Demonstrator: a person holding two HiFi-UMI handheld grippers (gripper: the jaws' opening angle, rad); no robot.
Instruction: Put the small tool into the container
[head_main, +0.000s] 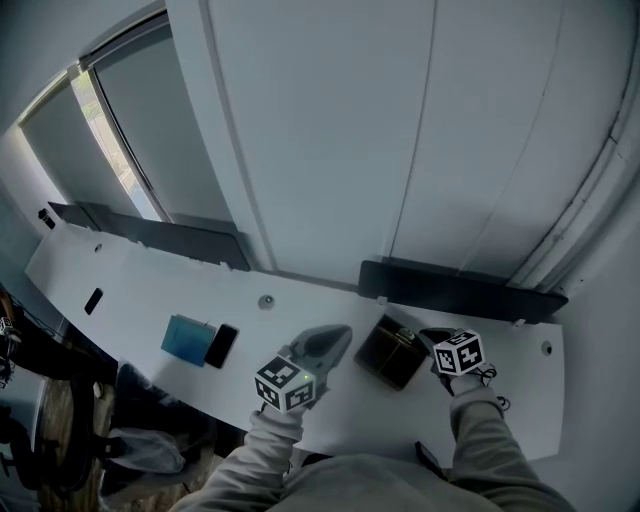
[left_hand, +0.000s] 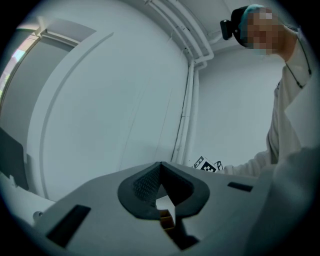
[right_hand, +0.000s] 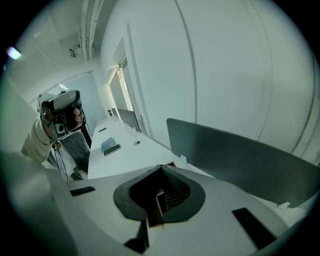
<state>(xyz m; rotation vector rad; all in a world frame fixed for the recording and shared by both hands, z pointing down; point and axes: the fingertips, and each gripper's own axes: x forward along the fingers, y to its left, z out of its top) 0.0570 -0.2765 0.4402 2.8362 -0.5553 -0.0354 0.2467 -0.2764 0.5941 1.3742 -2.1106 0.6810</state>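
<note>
A dark brown open container (head_main: 388, 352) stands on the white desk (head_main: 150, 290) between my two grippers. My left gripper (head_main: 343, 333) lies just left of it, shut, its grey tips pointing at the container's near corner. In the left gripper view the left gripper (left_hand: 160, 164) has its jaws meeting in a point, and a bit of the container (left_hand: 166, 218) shows below them. My right gripper (head_main: 424, 341) is at the container's right edge. In its own view the right gripper (right_hand: 161, 168) is shut over the container (right_hand: 159, 205), with nothing visible between the tips. No small tool shows in any view.
A blue notebook (head_main: 187, 338) and a black phone (head_main: 221, 345) lie to the left on the desk. Dark partition screens (head_main: 455, 290) run along the desk's back edge. A round grommet (head_main: 266, 301) sits mid-desk. A chair (head_main: 140, 440) stands at the desk's front left.
</note>
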